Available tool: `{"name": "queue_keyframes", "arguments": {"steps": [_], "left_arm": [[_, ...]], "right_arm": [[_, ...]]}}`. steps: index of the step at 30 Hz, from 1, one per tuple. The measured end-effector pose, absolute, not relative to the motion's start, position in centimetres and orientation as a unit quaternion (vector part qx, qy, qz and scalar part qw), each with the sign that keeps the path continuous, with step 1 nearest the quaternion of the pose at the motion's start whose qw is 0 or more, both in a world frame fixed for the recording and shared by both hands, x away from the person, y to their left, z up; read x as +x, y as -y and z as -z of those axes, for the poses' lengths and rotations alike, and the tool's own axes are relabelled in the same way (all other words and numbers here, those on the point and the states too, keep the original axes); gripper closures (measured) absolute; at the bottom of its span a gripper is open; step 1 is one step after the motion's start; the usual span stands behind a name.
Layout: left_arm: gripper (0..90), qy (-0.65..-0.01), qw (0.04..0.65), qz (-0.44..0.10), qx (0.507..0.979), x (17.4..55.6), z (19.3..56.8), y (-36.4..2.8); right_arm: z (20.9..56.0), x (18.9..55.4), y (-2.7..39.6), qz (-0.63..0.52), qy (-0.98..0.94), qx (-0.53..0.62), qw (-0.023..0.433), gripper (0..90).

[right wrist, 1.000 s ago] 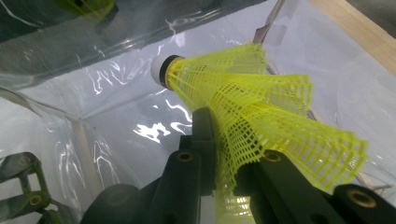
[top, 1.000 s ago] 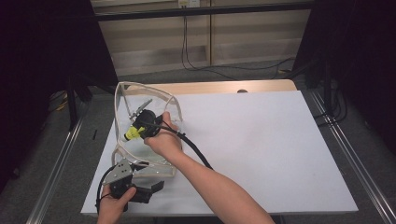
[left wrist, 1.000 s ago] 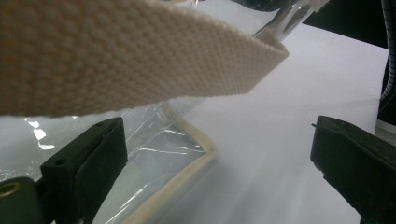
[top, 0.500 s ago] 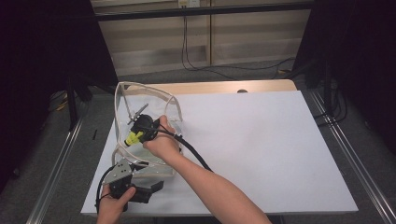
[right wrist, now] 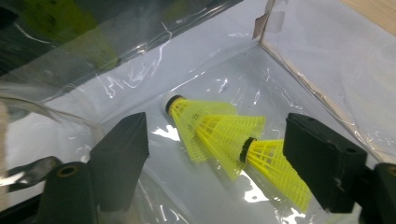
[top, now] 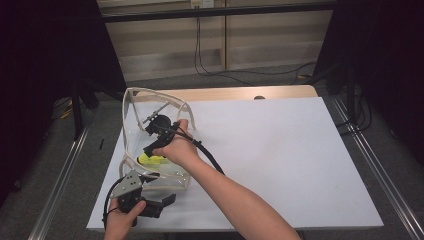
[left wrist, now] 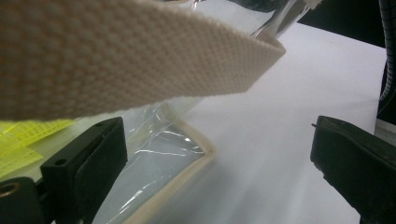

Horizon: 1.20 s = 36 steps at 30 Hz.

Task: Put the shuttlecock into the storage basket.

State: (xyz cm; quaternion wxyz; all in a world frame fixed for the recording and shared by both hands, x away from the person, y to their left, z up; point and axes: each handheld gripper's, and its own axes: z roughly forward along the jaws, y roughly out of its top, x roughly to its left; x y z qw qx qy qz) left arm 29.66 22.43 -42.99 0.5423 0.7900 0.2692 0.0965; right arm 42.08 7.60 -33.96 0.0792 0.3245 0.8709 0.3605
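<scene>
A clear plastic bag (top: 131, 125) with beige trim stands open at the table's left. Two yellow shuttlecocks (top: 150, 159) lie on its floor, one tucked partly into the other's skirt (right wrist: 219, 133). My right gripper (top: 151, 148) hangs inside the bag mouth just above them. Its jaws have just been opening and stand apart (right wrist: 215, 126) with nothing pressed between them. My left gripper (top: 159, 189) sits at the bag's near corner, open (left wrist: 217, 128), with the bag's trimmed edge (left wrist: 187, 172) lying between its jaws. A beige strap (left wrist: 116, 60) crosses close in front of the left gripper view.
The white table top (top: 280, 150) stretches to the right of the bag. A black cable (top: 210, 160) trails along the right forearm. Metal rails (top: 372, 165) run along both table sides, and a dark frame (top: 220, 11) with wall cables stands behind.
The right gripper's jaws have opened and let go of a yellow shuttlecock, which now lies in the bag. The right hand lifted slightly. The left gripper stayed put.
</scene>
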Motion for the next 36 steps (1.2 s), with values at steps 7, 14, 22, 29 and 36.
{"name": "queue_keyframes", "arguments": {"steps": [7,14,22,29,36], "left_arm": [[3.8,-0.276,0.538,-0.105,0.789,29.5,42.9,-22.4],[3.8,-0.276,0.538,-0.104,0.79,29.5,42.9,-22.3],[3.7,-0.277,0.537,-0.106,0.79,29.3,42.9,-22.4],[3.8,-0.271,0.54,-0.101,0.79,29.4,42.8,-22.5],[3.8,-0.268,0.538,-0.105,0.792,29.4,42.8,-22.4]], "right_arm": [[33.0,41.2,-7.6,-0.362,-0.875,0.309,0.085,19.3],[31.7,40.6,-6.7,-0.371,-0.873,0.304,0.087,14.6],[30.8,40.2,-5.1,-0.386,-0.868,0.303,0.078,13.0],[30.1,39.5,-3.8,-0.4,-0.865,0.294,0.077,12.5],[29.5,39.0,-2.2,-0.41,-0.862,0.289,0.07,11.9]]}}
